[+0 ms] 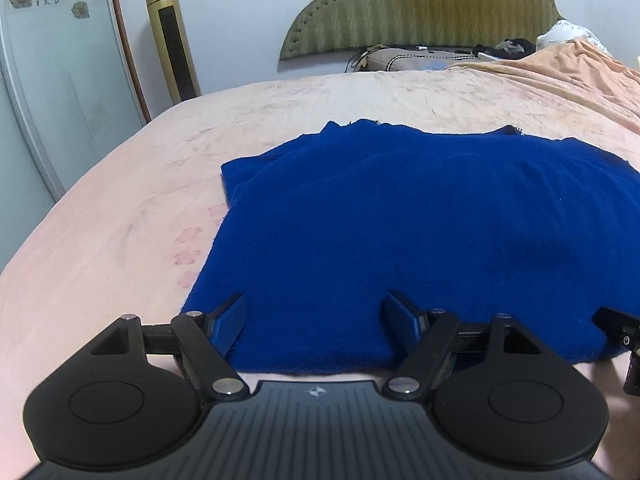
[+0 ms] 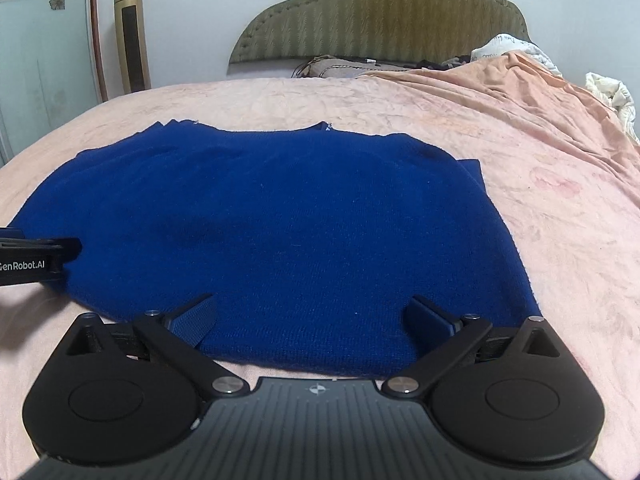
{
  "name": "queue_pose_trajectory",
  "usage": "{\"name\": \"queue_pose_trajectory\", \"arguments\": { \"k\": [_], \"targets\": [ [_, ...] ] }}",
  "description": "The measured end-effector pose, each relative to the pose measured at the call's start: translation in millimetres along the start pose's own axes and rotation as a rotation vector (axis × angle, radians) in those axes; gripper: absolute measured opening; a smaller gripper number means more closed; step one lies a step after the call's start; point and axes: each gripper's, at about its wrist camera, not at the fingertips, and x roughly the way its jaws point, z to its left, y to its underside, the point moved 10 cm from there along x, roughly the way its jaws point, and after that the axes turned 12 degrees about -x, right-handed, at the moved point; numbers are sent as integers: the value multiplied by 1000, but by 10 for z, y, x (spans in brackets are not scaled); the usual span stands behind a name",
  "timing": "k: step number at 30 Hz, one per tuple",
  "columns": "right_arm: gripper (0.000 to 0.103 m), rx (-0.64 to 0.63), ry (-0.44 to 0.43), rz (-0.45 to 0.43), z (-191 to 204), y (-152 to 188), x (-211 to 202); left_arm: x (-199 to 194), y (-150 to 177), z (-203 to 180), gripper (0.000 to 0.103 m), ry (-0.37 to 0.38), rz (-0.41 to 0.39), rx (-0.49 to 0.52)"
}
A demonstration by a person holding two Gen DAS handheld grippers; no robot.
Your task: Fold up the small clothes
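Note:
A blue knit sweater [image 1: 400, 232] lies flat on the pink bed, neckline toward the headboard, sides folded in; it also shows in the right wrist view [image 2: 272, 216]. My left gripper [image 1: 316, 312] is open, its fingers spread over the near hem at the sweater's left part. My right gripper [image 2: 312, 312] is open, its fingers spread over the near hem at the sweater's right part. Neither holds cloth. The right gripper's edge shows at the far right of the left wrist view [image 1: 624, 336]. The left gripper's body shows at the left of the right wrist view [image 2: 32, 260].
The pink bed sheet [image 1: 120, 208] surrounds the sweater. An orange blanket [image 2: 520, 92] is bunched at the far right. A green headboard [image 2: 380, 16] stands at the back, with pillows and clutter beneath. A gold tower fan [image 1: 172, 36] and a glass door [image 1: 48, 80] stand beyond the bed's left edge.

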Motion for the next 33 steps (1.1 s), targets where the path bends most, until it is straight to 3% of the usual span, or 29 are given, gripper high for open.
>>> {"name": "queue_pose_trajectory", "arguments": {
  "k": [9, 12, 14, 18, 22, 26, 29, 33],
  "targets": [
    [103, 3, -1, 1, -6, 4, -2, -10, 21, 10, 78, 7, -13, 3],
    [103, 3, -2, 1, -8, 4, -4, -90, -10, 36, 78, 47, 6, 10],
    [103, 2, -3, 2, -5, 2, -6, -151, -105, 132, 78, 63, -10, 8],
    [100, 21, -7, -23, 11, -36, -115, -91, -390, 435, 78, 11, -44, 18],
    [99, -60, -47, -95, 257, -200, -288, 90, -588, 675, 78, 0, 12, -22],
    [99, -192, 1, -148, 490, -314, -395, 90, -626, 712, 78, 11, 11, -70],
    [99, -233, 14, -136, 543, -284, -352, 96, -564, 617, 78, 11, 16, -48],
    [99, -187, 33, -85, 382, -223, -269, 141, -518, 560, 78, -6, 25, -31]
  ]
}}
